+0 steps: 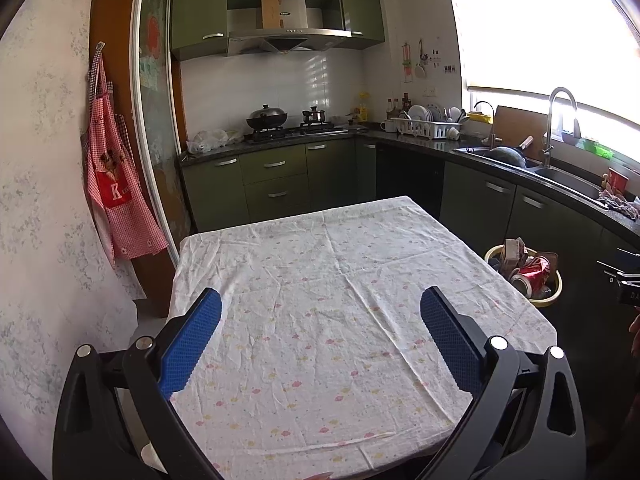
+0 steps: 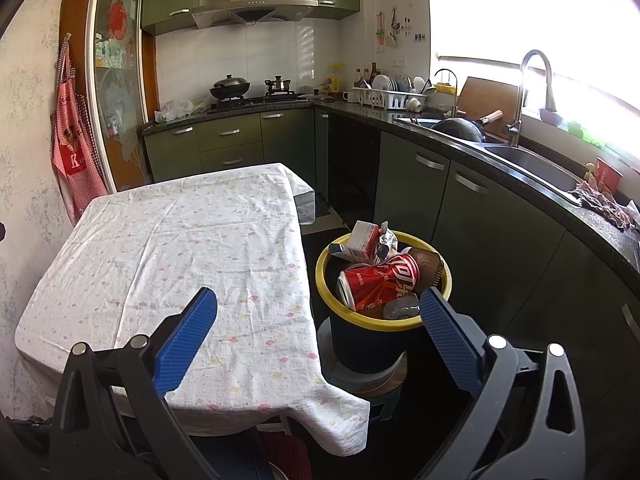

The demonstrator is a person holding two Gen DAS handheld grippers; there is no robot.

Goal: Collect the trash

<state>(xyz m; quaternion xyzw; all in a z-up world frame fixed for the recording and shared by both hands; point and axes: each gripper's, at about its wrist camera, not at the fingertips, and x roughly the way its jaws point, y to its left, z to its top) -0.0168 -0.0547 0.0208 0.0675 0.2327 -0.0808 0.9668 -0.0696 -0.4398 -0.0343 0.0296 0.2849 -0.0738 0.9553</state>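
A dark bin with a yellow rim stands on the floor to the right of the table; it also shows in the left wrist view. It holds a crushed red can, a small carton, wrappers and other trash. My left gripper is open and empty above the table with its flowered white cloth. My right gripper is open and empty, above the table's right edge and the bin's near side. The cloth has nothing on it.
Green cabinets and a dark counter run along the back and right, with a sink, a tap and a dish rack. A stove with pots is at the back. A red apron hangs on the left wall.
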